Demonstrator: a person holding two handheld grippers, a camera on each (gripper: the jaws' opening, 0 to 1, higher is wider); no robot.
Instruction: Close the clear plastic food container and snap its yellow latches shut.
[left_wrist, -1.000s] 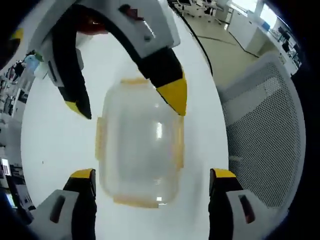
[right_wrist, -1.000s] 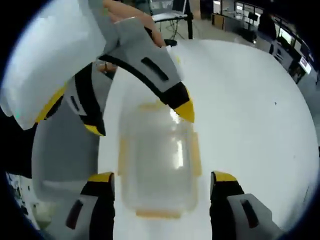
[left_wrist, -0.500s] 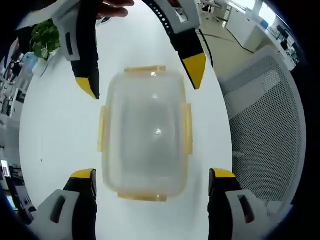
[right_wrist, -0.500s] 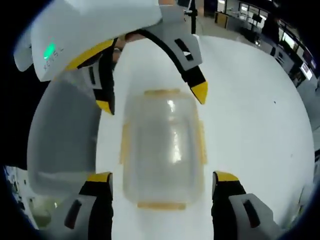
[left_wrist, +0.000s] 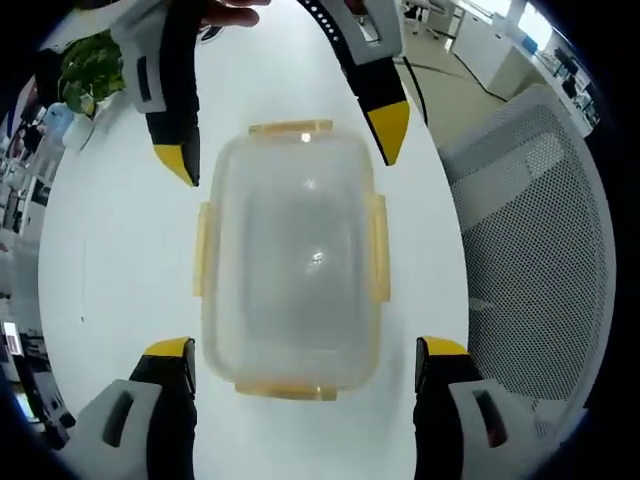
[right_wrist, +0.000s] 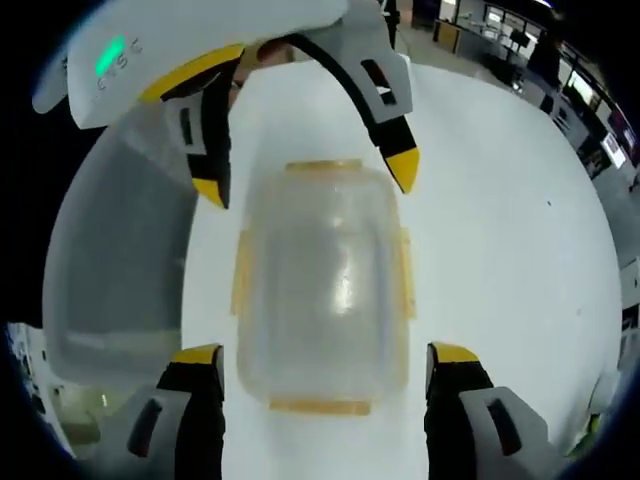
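A clear plastic food container (left_wrist: 290, 260) with its lid on lies on the white table (left_wrist: 100, 280). Yellow latches (left_wrist: 380, 245) stick out from its four sides. My left gripper (left_wrist: 304, 350) is open, its jaws flanking the container's near end without touching. The right gripper (left_wrist: 283, 145) reaches in from the far side, open, its yellow tips beside the far corners. In the right gripper view the container (right_wrist: 320, 280) sits between my right gripper (right_wrist: 327, 355)'s open jaws, and the left gripper (right_wrist: 306, 180) stands open at the far end.
A grey mesh office chair (left_wrist: 540, 230) stands close to the table's edge, and appears again as the chair (right_wrist: 120, 260). A green plant (left_wrist: 85, 65) sits at the table's far side. A person's hand (left_wrist: 235, 12) holds the right gripper.
The right gripper has drawn back off the lid; its tips now flank the far end. Both cameras have settled squarer over the container, which looks slightly larger.
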